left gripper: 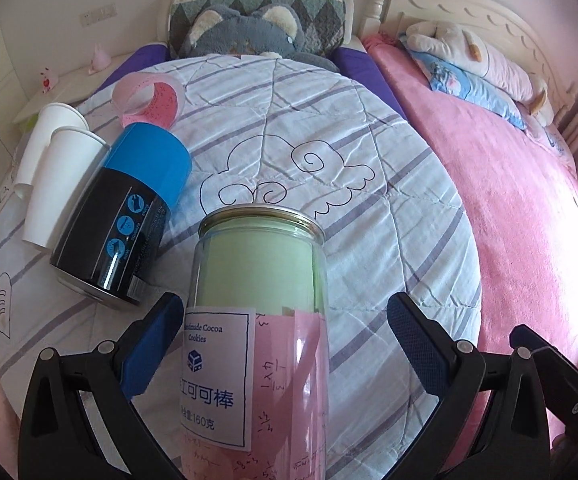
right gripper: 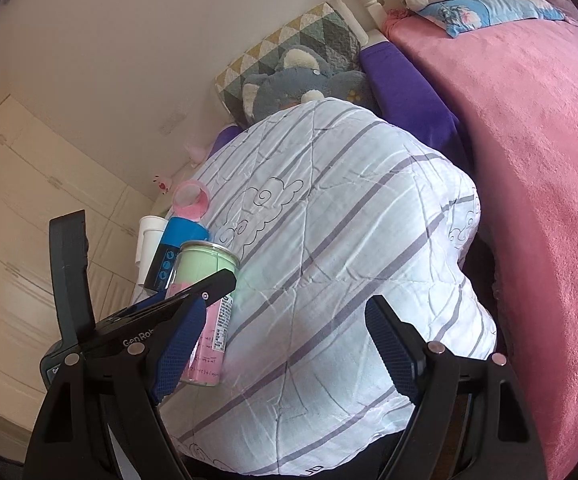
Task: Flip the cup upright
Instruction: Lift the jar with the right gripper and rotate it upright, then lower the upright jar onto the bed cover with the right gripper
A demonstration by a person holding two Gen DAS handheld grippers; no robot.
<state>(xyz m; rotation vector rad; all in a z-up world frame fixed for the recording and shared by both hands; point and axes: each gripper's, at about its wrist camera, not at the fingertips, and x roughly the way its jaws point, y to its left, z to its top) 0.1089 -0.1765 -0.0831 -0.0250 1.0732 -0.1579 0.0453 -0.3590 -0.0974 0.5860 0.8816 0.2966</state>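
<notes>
Left gripper (left gripper: 285, 344) is spreading its fingers around the lying cookie jar (left gripper: 259, 320) to grasp it; right gripper (right gripper: 285, 344), beside the jar, is gaping empty.

The near clear plastic jar (left gripper: 259, 320) is glossy with a shiny metal rim and matt paper labels, the black-and-blue can (left gripper: 125, 216) to its left gleams, the white paper cups (left gripper: 55, 172) look matt, and the striped quilt (left gripper: 329, 184) is creased cloth.
</notes>
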